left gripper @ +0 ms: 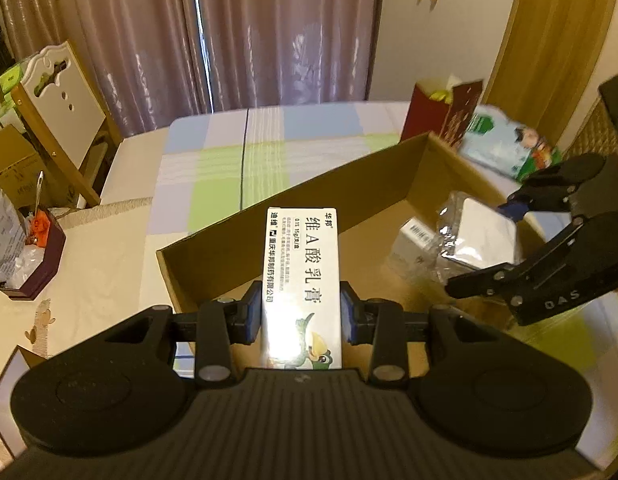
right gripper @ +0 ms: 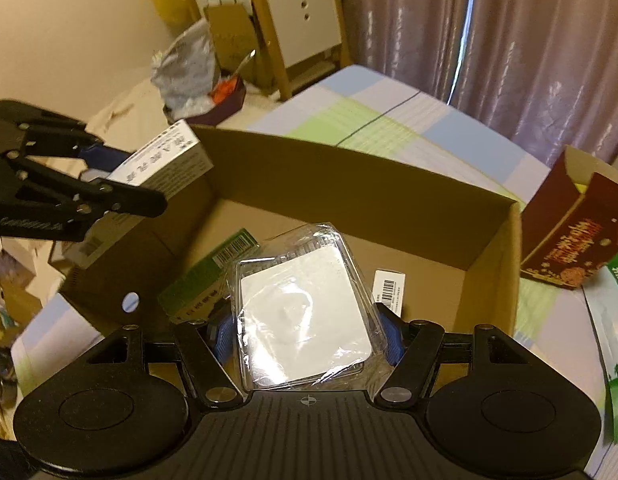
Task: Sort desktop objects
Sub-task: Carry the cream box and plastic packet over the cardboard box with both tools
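Left wrist view: nearest the lens, left gripper [left gripper: 302, 316], blue pads clamped on both long sides of a white ointment carton [left gripper: 301, 280] printed with dark characters and a green bird. Carton held above the near-left corner of an open cardboard box [left gripper: 309, 196] standing on a checked tablecloth [left gripper: 229, 148]. At the right edge, right gripper [left gripper: 497, 240] over the box, closed on a clear plastic case [left gripper: 477, 240] with a white card inside; a barcoded white pack [left gripper: 415, 234] just beside it. Beyond the box's far right corner, a dark red carton [left gripper: 441, 112] and a pale blue-green bag [left gripper: 505, 144]. Shown here only: a purple tray [left gripper: 41, 264] of clutter near the table's left edge, a wooden chair [left gripper: 61, 116] behind.

Right wrist view: nearest the lens, right gripper [right gripper: 307, 336], pads shut against the clear plastic case [right gripper: 305, 312], over the cardboard box [right gripper: 349, 180] interior. Shown here only: a green pack [right gripper: 205, 280] lying on the box floor, partly under the case, and a round hole in the box's left wall. Left gripper [right gripper: 121, 176] at left, gripping the ointment carton [right gripper: 165, 164] above the box's left rim. Dark red carton [right gripper: 569, 228] outside the right wall.
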`<state>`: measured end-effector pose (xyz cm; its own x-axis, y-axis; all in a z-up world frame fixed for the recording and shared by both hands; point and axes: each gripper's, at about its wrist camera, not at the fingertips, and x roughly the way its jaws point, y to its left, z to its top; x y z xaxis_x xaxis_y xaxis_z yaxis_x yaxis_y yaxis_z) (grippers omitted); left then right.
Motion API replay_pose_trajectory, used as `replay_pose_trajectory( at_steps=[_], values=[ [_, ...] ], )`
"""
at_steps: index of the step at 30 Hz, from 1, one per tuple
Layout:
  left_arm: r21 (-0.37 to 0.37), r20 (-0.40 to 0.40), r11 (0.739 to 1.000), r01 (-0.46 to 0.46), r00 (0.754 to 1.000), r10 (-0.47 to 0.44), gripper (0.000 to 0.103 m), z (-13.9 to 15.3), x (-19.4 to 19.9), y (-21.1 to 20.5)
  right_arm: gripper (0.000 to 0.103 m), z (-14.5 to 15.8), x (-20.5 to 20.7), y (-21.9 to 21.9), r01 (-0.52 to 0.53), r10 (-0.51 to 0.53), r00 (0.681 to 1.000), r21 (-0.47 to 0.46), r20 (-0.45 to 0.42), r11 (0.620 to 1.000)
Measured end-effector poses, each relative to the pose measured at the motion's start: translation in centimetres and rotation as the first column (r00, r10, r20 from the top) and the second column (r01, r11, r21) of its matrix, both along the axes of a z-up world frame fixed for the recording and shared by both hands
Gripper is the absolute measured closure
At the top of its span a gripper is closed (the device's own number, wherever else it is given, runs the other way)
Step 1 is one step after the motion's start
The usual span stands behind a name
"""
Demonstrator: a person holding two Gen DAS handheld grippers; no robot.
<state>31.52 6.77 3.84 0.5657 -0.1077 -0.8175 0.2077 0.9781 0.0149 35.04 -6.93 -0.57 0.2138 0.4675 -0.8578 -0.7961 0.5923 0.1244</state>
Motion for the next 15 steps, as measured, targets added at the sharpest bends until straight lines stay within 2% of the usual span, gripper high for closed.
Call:
replay_pose_trajectory(
  at_steps=[4,8,15],
  values=[
    [0.034,-0.063,0.999,-0.001,0.998,0.003,0.07,-2.3,2.1,0.6,0.036,-1.6,1.0,1.3,-0.022,0.021,0.999,-0.032,-0.026,0.999],
    [0.068,-0.092,0.998,0.001,0.996,0.005,0.07,-4.3,3.6,0.5,0.036,-3.2,1.9,2.6,-0.046,0.042,0.998,-0.064,-0.052,0.997],
    [0.096,-0.116,0.995,0.014,0.993,-0.003,0.07,-6.1,5.0,0.0,0.036,-5.2,2.7,4.0,-0.104,0.096,0.993,-0.13,-0.065,0.986]
  ],
)
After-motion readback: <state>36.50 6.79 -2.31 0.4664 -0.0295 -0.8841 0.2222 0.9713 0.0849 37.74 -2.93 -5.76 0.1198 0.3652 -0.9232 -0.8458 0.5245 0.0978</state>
